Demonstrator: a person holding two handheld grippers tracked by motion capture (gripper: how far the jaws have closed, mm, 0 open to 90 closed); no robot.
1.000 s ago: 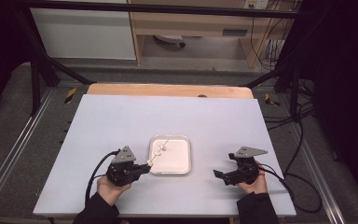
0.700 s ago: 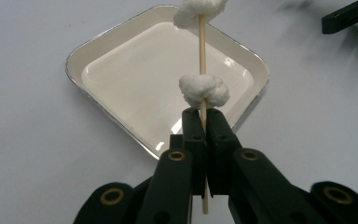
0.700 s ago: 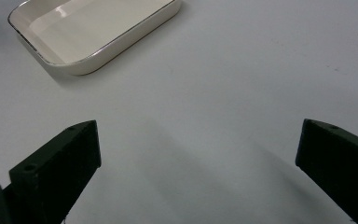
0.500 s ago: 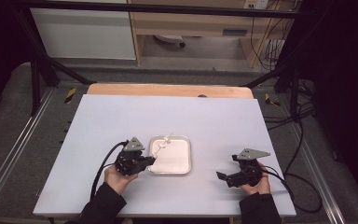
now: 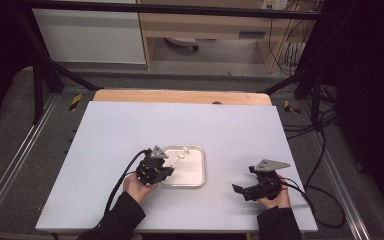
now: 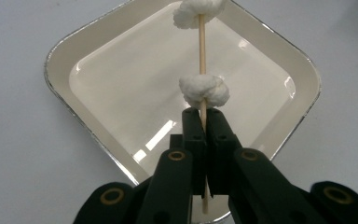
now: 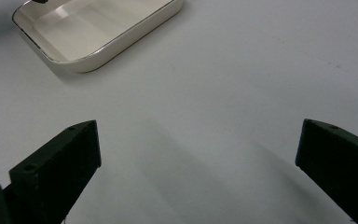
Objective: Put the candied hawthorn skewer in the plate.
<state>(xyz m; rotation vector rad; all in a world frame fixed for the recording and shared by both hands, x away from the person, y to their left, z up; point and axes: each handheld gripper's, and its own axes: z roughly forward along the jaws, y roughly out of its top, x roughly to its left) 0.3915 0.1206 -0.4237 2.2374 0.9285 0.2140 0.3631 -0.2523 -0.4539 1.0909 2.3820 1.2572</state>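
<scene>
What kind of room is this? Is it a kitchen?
Probably a lab or workshop, not a kitchen. A bare white table sits inside a black metal frame, with loose black cables trailing on the grey floor. The only food is a thin wooden skewer of white marshmallows over a small white tray.

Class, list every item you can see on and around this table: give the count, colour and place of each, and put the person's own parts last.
Table: one, pale grey, centre.
Tray: one, cream with a metal rim, near the table's front.
Skewer: one, light wood, over the tray.
Fluffy lumps: two, white, threaded on the skewer.
Wooden board: one, tan, along the table's far edge.
Left gripper: black, jaws shut on the skewer.
Right gripper: black, jaws open, right of the tray.
</scene>
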